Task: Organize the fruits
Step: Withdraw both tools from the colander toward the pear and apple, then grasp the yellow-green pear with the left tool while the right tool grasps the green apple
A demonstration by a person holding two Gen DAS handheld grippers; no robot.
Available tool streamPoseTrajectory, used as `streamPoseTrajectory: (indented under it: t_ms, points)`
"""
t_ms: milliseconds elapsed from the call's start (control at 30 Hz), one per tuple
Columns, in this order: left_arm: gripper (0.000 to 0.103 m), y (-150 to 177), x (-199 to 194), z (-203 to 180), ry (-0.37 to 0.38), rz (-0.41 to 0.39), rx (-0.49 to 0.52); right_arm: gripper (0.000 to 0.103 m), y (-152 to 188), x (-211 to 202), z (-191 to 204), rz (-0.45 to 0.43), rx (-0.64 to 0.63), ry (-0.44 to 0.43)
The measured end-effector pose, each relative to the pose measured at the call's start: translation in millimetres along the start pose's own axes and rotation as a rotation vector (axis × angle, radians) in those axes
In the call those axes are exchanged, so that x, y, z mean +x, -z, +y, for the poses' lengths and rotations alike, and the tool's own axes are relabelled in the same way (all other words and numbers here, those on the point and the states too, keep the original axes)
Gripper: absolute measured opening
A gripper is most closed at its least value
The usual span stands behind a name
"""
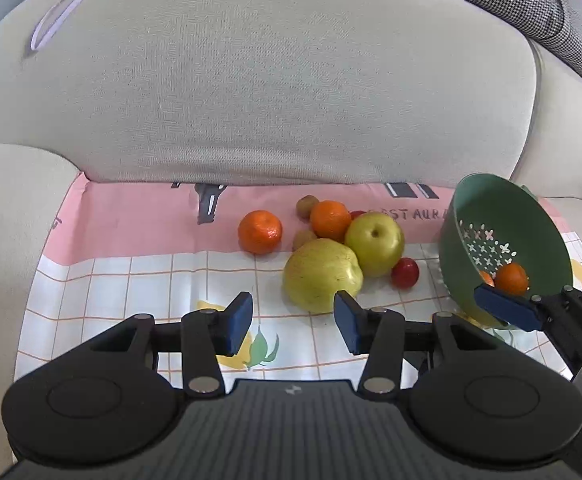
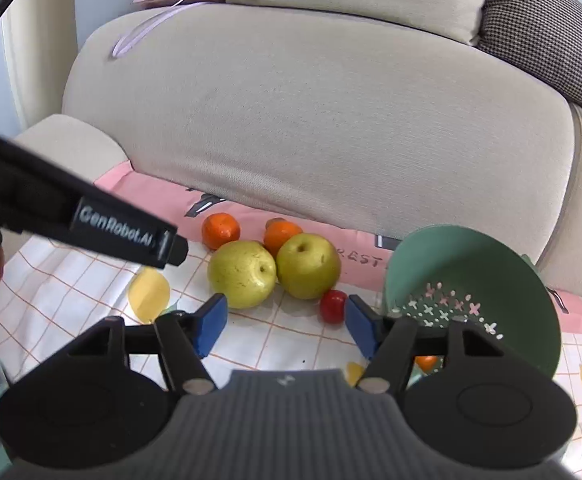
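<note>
The right gripper (image 2: 285,326) holds its blue pads wide apart with nothing between them, above a checked cloth (image 2: 291,340) on a beige sofa (image 2: 311,112). Straight ahead of the open jaws sit two yellow-green apples (image 2: 242,274), touching each other, the second apple (image 2: 308,266) further right. A small red fruit (image 2: 332,306) lies just beside the right pad. Beyond the apples are two oranges (image 2: 220,231), the other orange (image 2: 280,234) partly hidden. To the right, a green colander (image 2: 471,276) tilts behind the right finger, with something orange low inside. The left gripper's black body (image 2: 91,224) crosses from the left.
</note>
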State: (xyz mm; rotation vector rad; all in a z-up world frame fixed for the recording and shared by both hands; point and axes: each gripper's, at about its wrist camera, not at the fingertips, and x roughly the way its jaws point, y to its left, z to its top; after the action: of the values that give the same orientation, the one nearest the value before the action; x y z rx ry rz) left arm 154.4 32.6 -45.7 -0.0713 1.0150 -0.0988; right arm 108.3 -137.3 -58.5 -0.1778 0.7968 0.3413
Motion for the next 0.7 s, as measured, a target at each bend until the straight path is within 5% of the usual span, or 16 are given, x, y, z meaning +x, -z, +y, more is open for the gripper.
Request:
streamPoseTrajectory:
  t_ms: [700]
  points:
    - [0.06,7,43,16,0.135,0.03,-0.05,0.047,3,48,7,-0.008,-0.186,0.035]
